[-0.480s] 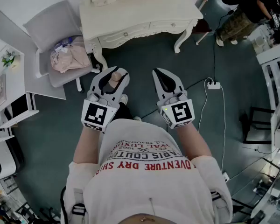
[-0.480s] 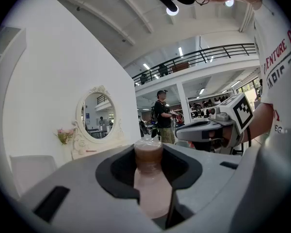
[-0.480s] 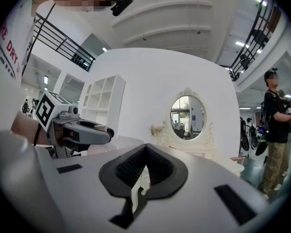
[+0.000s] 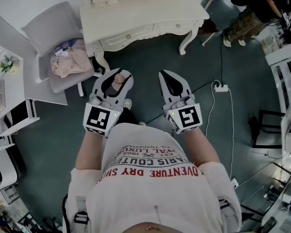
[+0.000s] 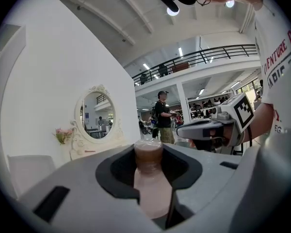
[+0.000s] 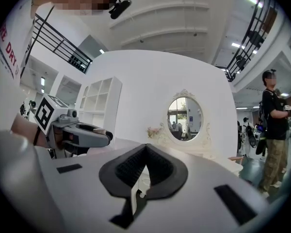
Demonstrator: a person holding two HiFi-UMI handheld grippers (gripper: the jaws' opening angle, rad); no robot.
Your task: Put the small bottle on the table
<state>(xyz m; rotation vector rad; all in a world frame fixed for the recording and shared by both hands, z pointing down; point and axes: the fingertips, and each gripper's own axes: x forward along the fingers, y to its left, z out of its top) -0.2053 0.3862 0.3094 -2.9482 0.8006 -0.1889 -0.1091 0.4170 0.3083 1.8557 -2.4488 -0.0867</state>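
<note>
My left gripper (image 4: 115,78) is shut on a small pale-pink bottle (image 4: 118,79) with a brownish cap; in the left gripper view the bottle (image 5: 150,178) stands upright between the jaws. My right gripper (image 4: 170,79) is shut with nothing in it, its tips meeting in the right gripper view (image 6: 144,155). Both grippers hang side by side over the dark floor, a short way in front of the cream dressing table (image 4: 140,18). That table's oval mirror (image 6: 184,120) shows ahead of the right gripper and also in the left gripper view (image 5: 97,119).
A grey chair (image 4: 56,38) holding pink cloth (image 4: 70,62) stands left of the table. White shelving (image 4: 7,89) lines the left side. A power strip with cable (image 4: 221,88) lies on the floor at right. A person (image 6: 273,130) stands to the right.
The left gripper with the bottle has shifted slightly left; the view has drifted a little. The right gripper has stayed put.
</note>
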